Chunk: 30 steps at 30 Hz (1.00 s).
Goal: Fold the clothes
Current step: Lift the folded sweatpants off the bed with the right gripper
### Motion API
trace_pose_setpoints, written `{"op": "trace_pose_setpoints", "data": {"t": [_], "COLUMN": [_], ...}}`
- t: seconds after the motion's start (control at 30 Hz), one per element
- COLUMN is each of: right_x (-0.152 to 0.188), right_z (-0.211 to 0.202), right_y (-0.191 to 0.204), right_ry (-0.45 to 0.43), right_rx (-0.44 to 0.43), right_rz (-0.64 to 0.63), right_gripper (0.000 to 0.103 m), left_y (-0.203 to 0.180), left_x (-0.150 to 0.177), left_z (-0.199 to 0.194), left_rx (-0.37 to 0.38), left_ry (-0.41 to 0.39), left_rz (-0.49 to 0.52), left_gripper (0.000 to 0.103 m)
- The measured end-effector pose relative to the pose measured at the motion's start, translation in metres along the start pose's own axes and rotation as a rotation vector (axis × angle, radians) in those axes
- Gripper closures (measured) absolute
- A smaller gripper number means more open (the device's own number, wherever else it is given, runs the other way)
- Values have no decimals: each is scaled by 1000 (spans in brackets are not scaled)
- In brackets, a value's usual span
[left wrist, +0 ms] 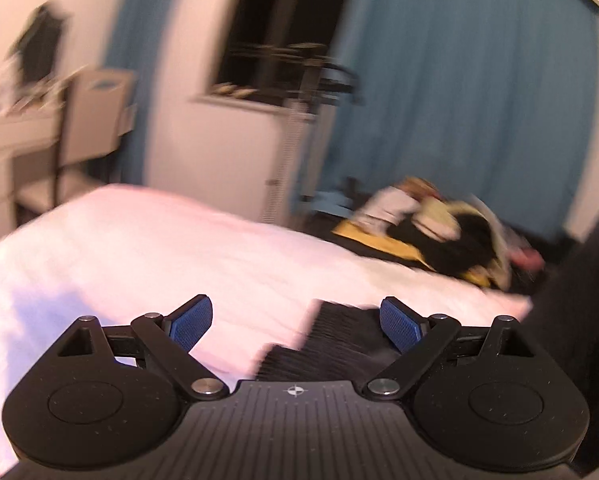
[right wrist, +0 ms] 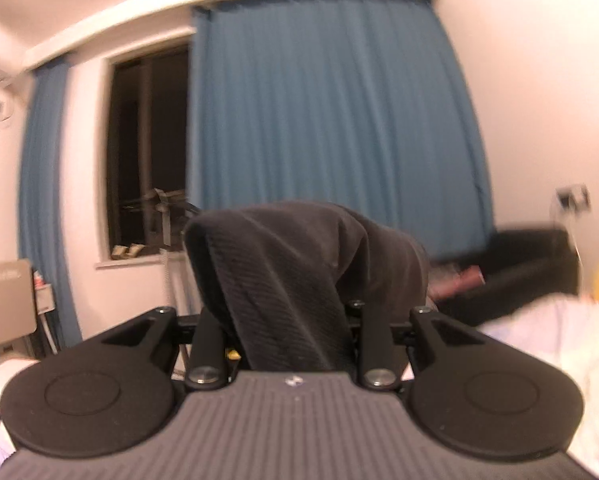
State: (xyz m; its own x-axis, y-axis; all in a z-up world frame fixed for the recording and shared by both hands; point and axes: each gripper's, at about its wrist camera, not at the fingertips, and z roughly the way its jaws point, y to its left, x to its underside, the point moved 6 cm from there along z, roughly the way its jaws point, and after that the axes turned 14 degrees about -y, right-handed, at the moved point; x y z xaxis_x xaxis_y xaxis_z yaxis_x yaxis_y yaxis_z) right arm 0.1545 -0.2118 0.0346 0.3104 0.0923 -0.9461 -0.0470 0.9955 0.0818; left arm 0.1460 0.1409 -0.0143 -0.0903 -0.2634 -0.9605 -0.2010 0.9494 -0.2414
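Observation:
My left gripper (left wrist: 296, 322) is open, its blue pads (left wrist: 191, 322) wide apart above the white bed (left wrist: 159, 248). A dark ribbed garment (left wrist: 331, 340) lies on the bed just below and right of it, reaching up to the right pad. My right gripper (right wrist: 287, 336) is shut on a black ribbed garment (right wrist: 299, 272), which drapes over the fingers and hides them. It is held up in the air, facing the blue curtain. A pile of mixed clothes (left wrist: 431, 232), yellow, black and white, lies at the far side of the bed.
A blue curtain (right wrist: 331, 120) and a dark window (right wrist: 147, 152) fill the wall ahead. A chair (left wrist: 95, 120) and white desk (left wrist: 15, 136) stand at left. A black sofa (right wrist: 531, 264) stands at right. A drying rack (left wrist: 311, 76) stands by the window.

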Motion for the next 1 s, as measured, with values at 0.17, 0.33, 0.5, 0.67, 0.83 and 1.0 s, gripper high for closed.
{"op": "trace_pose_setpoints", "data": {"t": [0.17,0.33,0.5,0.67,0.83,1.0], "right_x": [37,128,179,153,100,60], "right_z": [9,6,-3,-7,-34,-46], "right_y": [116,223,255,246,200,129], "right_ry": [37,202,280,291,312,302], "right_rx": [-220,-437,-493,-618,-723,-669], "right_rz": [-148,-270,-322,-303,-241,-243], "right_gripper": [74,73,66,40,23,16], "left_y": [61,102,104,90,69,35], "left_x": [-15,-18,-11,-13,-22,-4], "left_z": [4,6,13,12,-5,-9], "left_rx": [-97,-127,-121,-37,104,276], "left_ry": [-56,-86,-49,-49,-73,61], "left_rz": [-195,-347,-319,-331,-329,-322], "left_gripper": [10,10,10,10,10,10]}}
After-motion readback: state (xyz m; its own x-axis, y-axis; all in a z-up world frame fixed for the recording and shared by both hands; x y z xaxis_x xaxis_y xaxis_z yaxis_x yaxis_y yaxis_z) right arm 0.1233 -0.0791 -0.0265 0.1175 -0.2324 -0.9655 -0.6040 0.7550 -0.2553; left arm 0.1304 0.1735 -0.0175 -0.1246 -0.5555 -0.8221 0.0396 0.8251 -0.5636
